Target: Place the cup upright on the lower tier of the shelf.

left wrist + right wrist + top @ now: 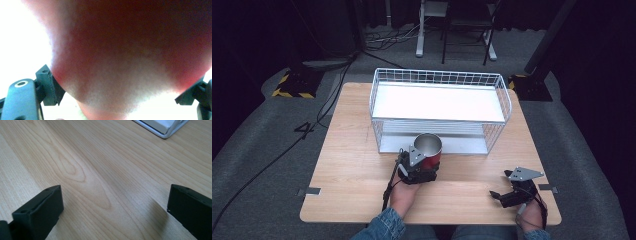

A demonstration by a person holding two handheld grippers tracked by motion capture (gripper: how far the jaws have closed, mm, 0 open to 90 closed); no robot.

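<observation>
1. High view: a white wire basket (504, 100) with a white shelf stands on the far half of the wooden table (347, 150). A red cup (429, 148) with a shiny metal inside stands upright on the table just in front of the basket, near its front rail. The left gripper (424, 162) is at the cup's near side with its jaws around the cup's body, and the person's left hand (404, 192) holds it from behind. The right gripper (502, 192) lies low over the table well to the right of the cup, near the table's front right corner, apart from the cup and the basket.

2. Left gripper view: the red cup (130, 50) is blurred and very close between the two black jaws, which are spread wide and press against its sides.

3. Right gripper view: the two black jaws stand far apart over bare wood grain with nothing between them. A corner of the basket (162, 128) shows at the top right, well beyond the jaws.
</observation>
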